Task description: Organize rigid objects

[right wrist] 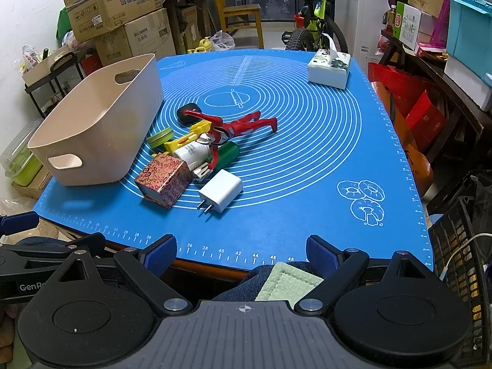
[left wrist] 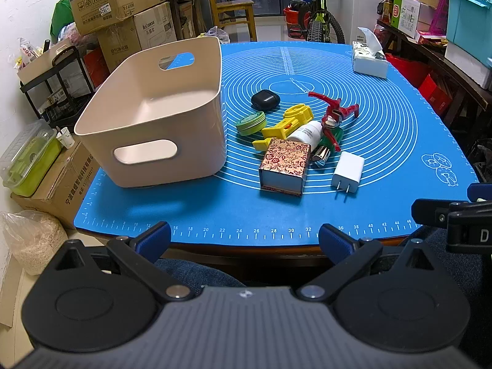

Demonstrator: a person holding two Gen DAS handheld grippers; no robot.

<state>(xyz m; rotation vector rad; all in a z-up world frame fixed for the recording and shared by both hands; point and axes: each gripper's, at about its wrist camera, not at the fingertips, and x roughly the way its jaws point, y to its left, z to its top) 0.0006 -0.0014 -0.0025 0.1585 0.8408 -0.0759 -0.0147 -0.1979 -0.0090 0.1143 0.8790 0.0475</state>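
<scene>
Risk: clutter. We hold left gripper (left wrist: 244,240) and right gripper (right wrist: 241,249) wide, empty, off the mat's (left wrist: 384,153) near edge. Charger (right wrist: 220,195) lies free; figure (right wrist: 233,129) overlaps bottle (right wrist: 192,153) beside bin (left wrist: 147,113), so grabbing it may drag neighbours.

Looking forward from just off the near edge of the blue mat (left wrist: 246,212), low and level with the table, left wrist view sitting nearer the near-left corner with the beige bin (left wrist: 153,113) close ahead. Right wrist view parked further right along that same near edge, facing the same way across the mat (right wrist: 307,184), bin (right wrist: 98,129) pushed off to the left. Both sharing the bin, the central pile around the patterned box (left wrist: 284,166) (right wrist: 164,181), the white charger (left wrist: 347,172) (right wrist: 220,194) and the tissue box (left wrist: 369,61) (right wrist: 329,70) at the far-right corner.
</scene>
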